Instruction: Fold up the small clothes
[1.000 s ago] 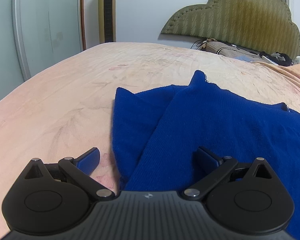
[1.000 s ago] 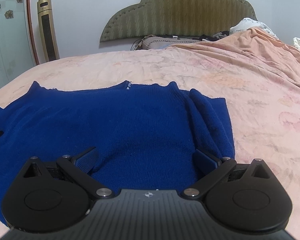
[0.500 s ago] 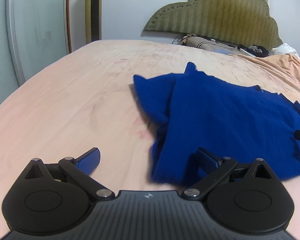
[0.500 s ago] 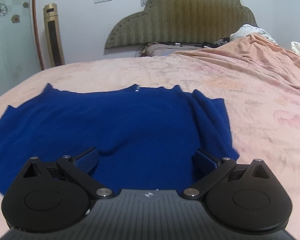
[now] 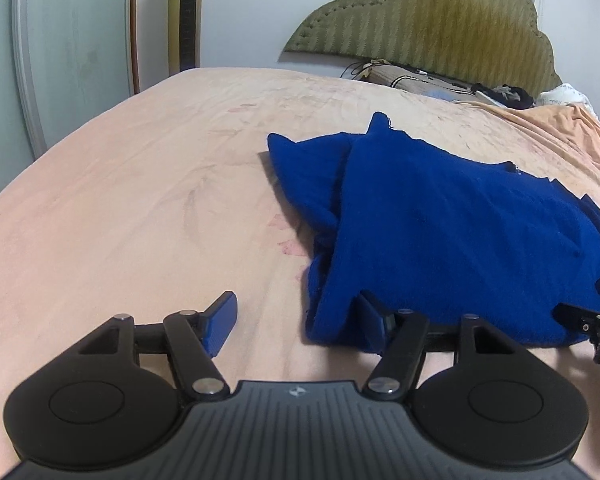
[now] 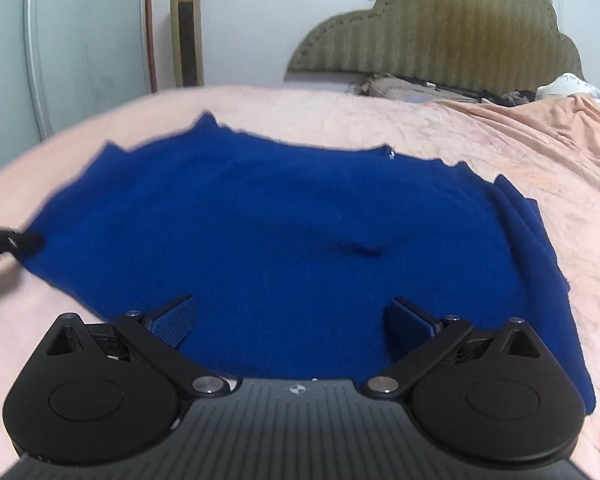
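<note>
A dark blue knitted sweater (image 5: 440, 232) lies flat on the pink bedsheet (image 5: 140, 200), sleeves folded in at both sides. It also shows in the right wrist view (image 6: 284, 232). My left gripper (image 5: 296, 322) is open and empty at the sweater's near left corner, its right finger against the hem. My right gripper (image 6: 292, 322) is open and empty over the sweater's near edge. The right gripper's tip shows at the right edge of the left wrist view (image 5: 592, 320), and the left gripper's tip shows at the left edge of the right wrist view (image 6: 4, 242).
An olive padded headboard (image 5: 428, 28) stands at the far end with pillows and clutter (image 5: 428, 80) below it. An orange blanket (image 6: 540, 128) lies bunched at the right. A gold tower fan (image 6: 186, 28) and a wardrobe door (image 5: 68, 48) stand at the left.
Both grippers have pulled back toward the near edge and risen, so more of the sweater shows. The right wrist view has shifted left. Both stay open.
</note>
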A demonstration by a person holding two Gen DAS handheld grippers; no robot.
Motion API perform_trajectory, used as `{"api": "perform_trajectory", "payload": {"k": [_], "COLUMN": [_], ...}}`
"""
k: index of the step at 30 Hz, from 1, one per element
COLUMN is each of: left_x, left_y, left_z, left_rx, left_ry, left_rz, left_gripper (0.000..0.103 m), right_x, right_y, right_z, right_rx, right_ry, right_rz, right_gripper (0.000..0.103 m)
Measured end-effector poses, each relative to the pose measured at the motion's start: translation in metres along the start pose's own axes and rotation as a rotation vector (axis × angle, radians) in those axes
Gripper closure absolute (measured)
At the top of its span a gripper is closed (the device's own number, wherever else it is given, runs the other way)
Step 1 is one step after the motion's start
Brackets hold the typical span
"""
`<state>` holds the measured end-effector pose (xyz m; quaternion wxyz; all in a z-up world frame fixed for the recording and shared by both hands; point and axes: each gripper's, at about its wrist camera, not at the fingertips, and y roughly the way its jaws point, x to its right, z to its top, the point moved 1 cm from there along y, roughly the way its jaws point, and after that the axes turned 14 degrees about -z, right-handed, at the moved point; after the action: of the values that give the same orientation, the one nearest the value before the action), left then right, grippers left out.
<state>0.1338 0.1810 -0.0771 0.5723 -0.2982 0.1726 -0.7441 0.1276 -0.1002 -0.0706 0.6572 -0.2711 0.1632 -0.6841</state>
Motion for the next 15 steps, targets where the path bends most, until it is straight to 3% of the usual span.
{"api": "perform_trajectory", "payload": {"k": [15], "left_x": [0.0095], "left_y": [-0.0012], "left_z": [-0.0104], "left_rx": [0.018], "left_ry": [0.062], "left_rz": [0.04], "left_gripper": [0.027], "right_x": [0.001], "right_y": [0.0028], "right_z": [-0.0019], "right_rx": [-0.022], "right_ry": [0.006], "right_rz": [-0.005], "right_gripper": [0.0]}}
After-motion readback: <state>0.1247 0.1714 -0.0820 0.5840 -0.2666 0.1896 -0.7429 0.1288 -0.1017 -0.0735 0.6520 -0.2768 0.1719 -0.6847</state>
